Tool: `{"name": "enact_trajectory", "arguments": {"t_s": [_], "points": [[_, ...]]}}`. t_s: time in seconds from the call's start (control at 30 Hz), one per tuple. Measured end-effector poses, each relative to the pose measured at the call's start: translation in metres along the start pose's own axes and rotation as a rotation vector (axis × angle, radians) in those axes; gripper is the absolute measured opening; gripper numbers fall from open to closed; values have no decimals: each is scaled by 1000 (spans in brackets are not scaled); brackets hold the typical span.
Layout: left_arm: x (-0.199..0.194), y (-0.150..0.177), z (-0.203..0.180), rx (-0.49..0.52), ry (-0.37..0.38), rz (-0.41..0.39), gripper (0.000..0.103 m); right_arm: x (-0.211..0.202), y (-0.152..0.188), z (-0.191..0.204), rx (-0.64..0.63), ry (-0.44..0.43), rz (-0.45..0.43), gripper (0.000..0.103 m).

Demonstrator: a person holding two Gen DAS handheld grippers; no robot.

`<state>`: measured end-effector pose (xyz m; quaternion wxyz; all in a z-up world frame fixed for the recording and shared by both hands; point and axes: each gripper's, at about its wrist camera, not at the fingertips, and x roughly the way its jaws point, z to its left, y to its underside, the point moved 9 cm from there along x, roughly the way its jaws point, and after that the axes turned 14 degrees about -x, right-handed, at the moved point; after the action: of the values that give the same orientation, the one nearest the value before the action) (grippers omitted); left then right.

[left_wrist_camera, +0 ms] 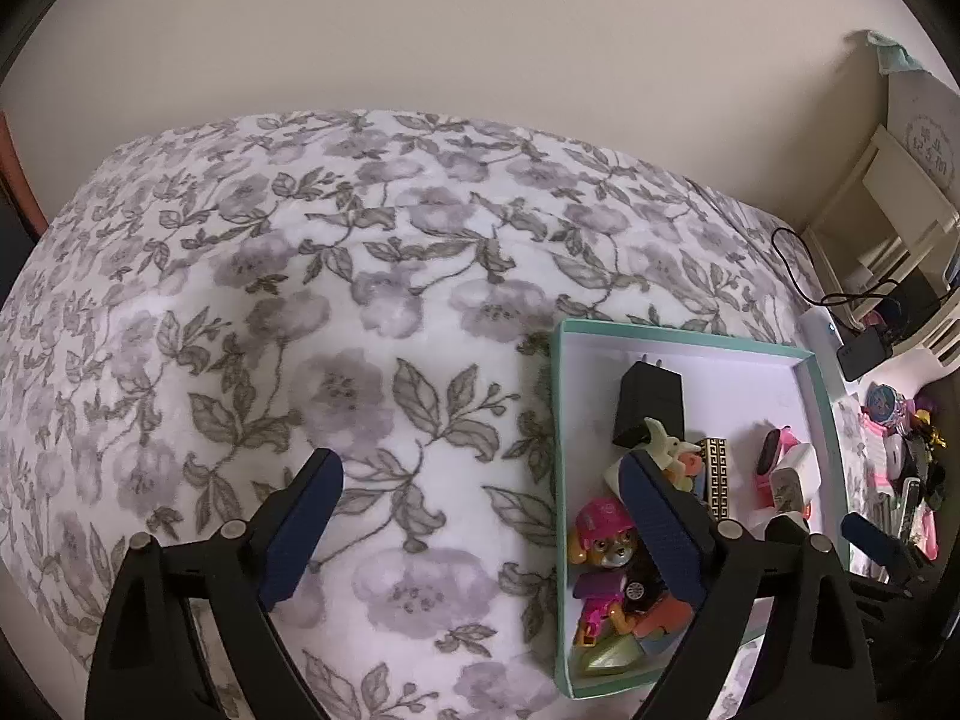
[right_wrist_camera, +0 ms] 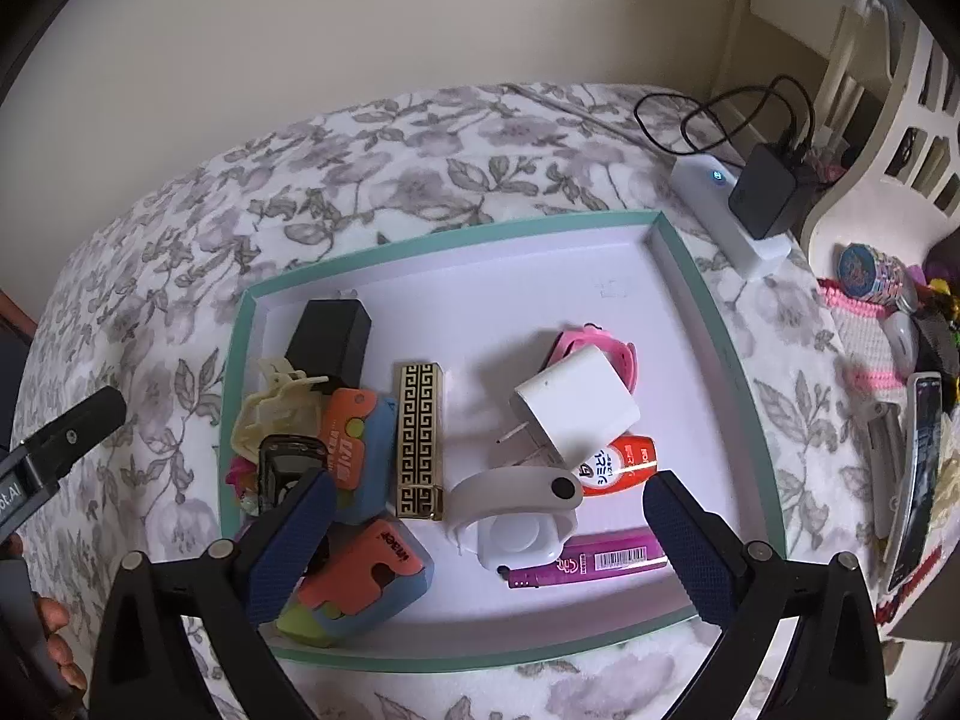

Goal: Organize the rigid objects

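Both grippers spread and empty over a half-filled teal-rimmed box lid on the floral bedspread.

The lid (right_wrist_camera: 690,276) serves as the collecting tray — black charger (right_wrist_camera: 330,336), gold-patterned case (right_wrist_camera: 420,438), white plug adapter (right_wrist_camera: 576,408) and white band (right_wrist_camera: 510,492) already lie inside. The right gripper (right_wrist_camera: 486,534) hovers just above the band, fingers wide apart; the left gripper (left_wrist_camera: 480,516) hangs open beside the lid's left edge, over bare blanket (left_wrist_camera: 300,300) — likely waiting its turn.

Tray (right_wrist_camera: 690,276) front crowded – far half bare
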<state>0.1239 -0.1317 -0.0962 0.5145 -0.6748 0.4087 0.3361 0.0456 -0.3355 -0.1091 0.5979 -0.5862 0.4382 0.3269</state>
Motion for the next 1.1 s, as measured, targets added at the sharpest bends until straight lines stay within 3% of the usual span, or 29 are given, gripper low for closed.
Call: {"name": "enact_trajectory", "arguments": {"t_s": [0.63,0.87,1.1], "points": [[-38,11,12,4,-7,-72,96,-31,3,18,-53,11,-63,103],[-51,12,21,35,-111,-132,96,-43,4,23,-69,21,-84,103],[-58,17,24,51,-147,-151,96,-53,7,22,-72,32,-109,103]]}}
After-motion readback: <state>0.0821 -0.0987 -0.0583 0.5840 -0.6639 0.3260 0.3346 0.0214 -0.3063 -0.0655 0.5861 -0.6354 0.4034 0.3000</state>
